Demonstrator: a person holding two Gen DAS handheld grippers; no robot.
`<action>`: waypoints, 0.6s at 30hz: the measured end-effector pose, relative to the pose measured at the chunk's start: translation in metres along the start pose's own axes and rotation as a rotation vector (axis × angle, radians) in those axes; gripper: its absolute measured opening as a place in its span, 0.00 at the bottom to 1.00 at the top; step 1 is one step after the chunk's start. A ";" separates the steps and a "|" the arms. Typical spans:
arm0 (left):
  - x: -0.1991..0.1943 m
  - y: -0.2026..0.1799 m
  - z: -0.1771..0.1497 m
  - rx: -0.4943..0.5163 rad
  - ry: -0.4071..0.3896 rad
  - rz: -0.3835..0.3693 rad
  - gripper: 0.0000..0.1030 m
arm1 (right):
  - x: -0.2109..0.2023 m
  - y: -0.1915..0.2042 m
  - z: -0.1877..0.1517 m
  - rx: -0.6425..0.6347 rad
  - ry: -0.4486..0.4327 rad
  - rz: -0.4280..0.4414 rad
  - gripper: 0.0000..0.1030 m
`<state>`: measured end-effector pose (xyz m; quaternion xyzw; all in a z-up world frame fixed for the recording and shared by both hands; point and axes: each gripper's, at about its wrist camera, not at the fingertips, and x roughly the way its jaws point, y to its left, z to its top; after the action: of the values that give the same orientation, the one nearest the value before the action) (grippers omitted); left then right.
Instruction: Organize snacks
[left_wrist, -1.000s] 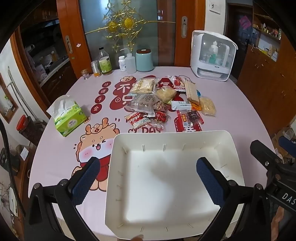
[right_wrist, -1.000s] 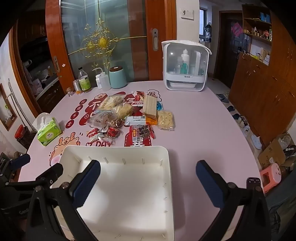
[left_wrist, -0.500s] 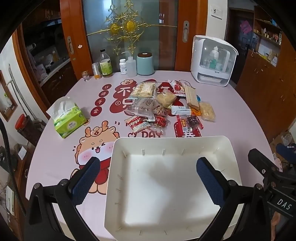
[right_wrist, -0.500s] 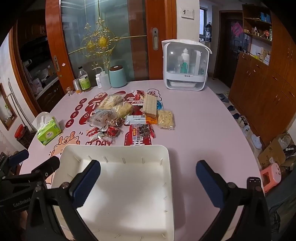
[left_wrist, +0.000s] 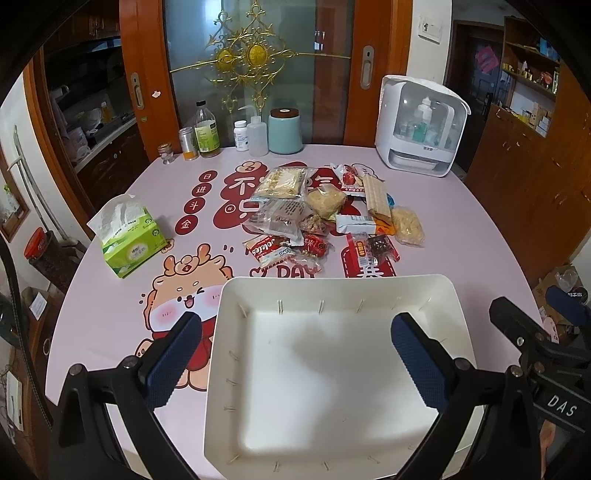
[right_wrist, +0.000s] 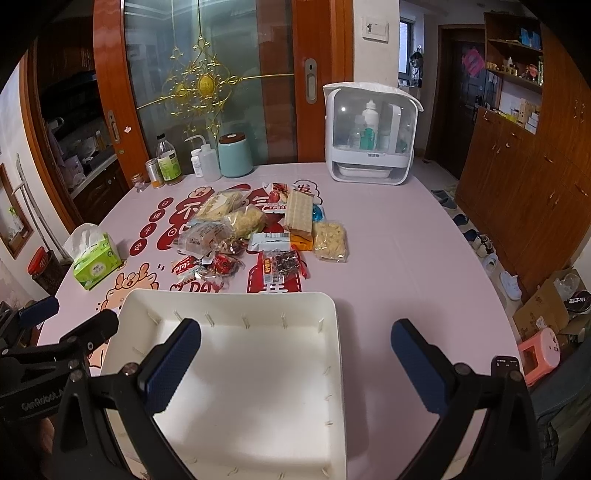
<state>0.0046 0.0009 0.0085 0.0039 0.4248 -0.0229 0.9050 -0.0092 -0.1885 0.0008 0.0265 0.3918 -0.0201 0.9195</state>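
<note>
Over on the far left of the table (left_wrist: 461, 229) there's a green tissue box (left_wrist: 127, 240) sitting by itself, well apart from everything else. Behind it along the back edge you've got a little row of bottles (left_wrist: 205, 131) and a teal canister (left_wrist: 285, 131). Middle of the table is the snack pile (left_wrist: 325, 218), a loose cluster of packets touching and overlapping each other: a red "Jolees" pack (left_wrist: 266, 247) at the near left, a wafer pack (left_wrist: 376, 195) lying lengthwise toward the right, and a clear bag of yellowish snacks (left_wrist: 407, 226) at the right edge. Just in front of the pile sits the white tray (left_wrist: 332, 290), nothing in it, near edge of the table. The left gripper (left_wrist: 295, 363) hangs over the tray with its jaws spread wide, holding nothing. The right gripper (right_wrist: 295, 363) is the same deal, fingers wide apart and gripping nothing, hovering over the tray's right wall with one finger above the tray and the other above bare tablecloth. Far right at the back stands a white cabinet thing with a clear front (left_wrist: 423, 127).
</note>
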 end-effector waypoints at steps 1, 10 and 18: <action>0.000 0.000 0.000 0.004 -0.001 0.002 0.99 | 0.000 -0.001 0.000 0.001 -0.002 0.000 1.00; 0.001 0.001 -0.003 0.005 -0.019 -0.005 0.99 | 0.003 -0.004 0.003 -0.004 0.016 -0.002 1.00; 0.003 0.006 0.000 -0.015 -0.009 -0.028 0.99 | 0.008 -0.006 0.005 -0.003 0.014 -0.020 1.00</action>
<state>0.0064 0.0065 0.0059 -0.0087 0.4207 -0.0323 0.9066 -0.0004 -0.1947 -0.0017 0.0216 0.3985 -0.0285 0.9165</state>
